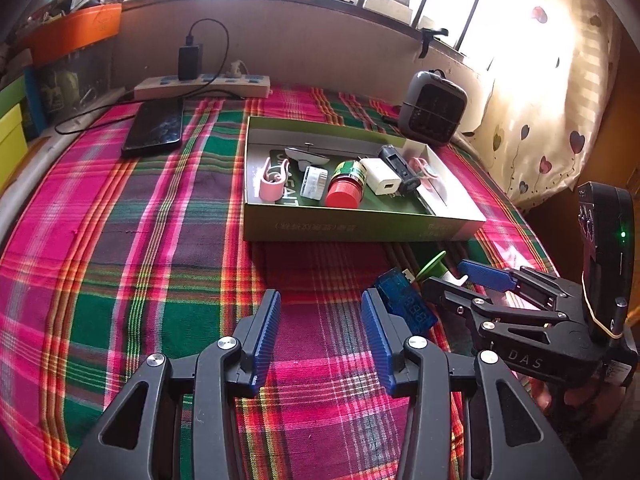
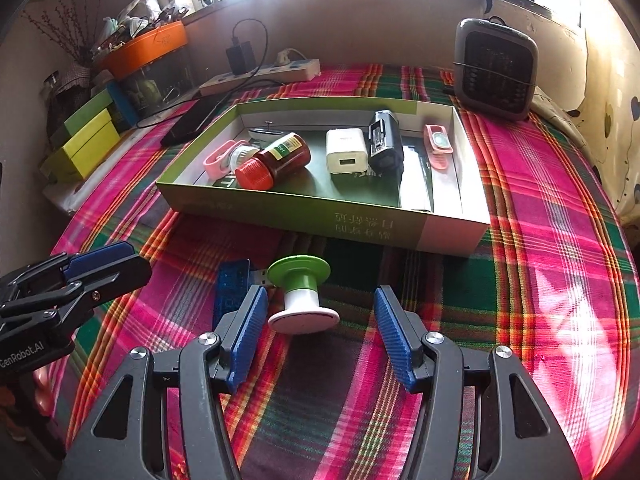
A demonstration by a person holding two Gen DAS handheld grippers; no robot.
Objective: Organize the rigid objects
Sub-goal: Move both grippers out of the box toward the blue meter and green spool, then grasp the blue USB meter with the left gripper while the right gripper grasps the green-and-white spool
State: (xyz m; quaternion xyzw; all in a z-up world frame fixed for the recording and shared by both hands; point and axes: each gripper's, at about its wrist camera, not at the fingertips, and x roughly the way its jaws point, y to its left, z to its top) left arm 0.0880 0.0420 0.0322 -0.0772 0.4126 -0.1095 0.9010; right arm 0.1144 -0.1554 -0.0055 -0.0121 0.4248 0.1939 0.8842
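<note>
A green-and-white spool-shaped piece (image 2: 301,300) lies on its side on the plaid cloth, between the fingers of my right gripper (image 2: 318,304). The jaws stand apart and the pads do not press it. A blue translucent USB meter (image 2: 232,286) lies just left of that gripper's left finger. In the left wrist view the meter (image 1: 404,304) sits against the outside of the right finger of my left gripper (image 1: 320,320), which is open over bare cloth. The right gripper (image 1: 446,278) shows there beside the spool (image 1: 434,266). Behind stands a shallow green box (image 2: 360,224).
The box (image 1: 360,230) holds a red-capped bottle (image 2: 272,162), a white charger (image 2: 346,152), a black device (image 2: 384,140), pink clips and a white cap. A phone (image 1: 154,128), a power strip (image 1: 202,86) and a small grey heater (image 2: 496,68) lie behind it.
</note>
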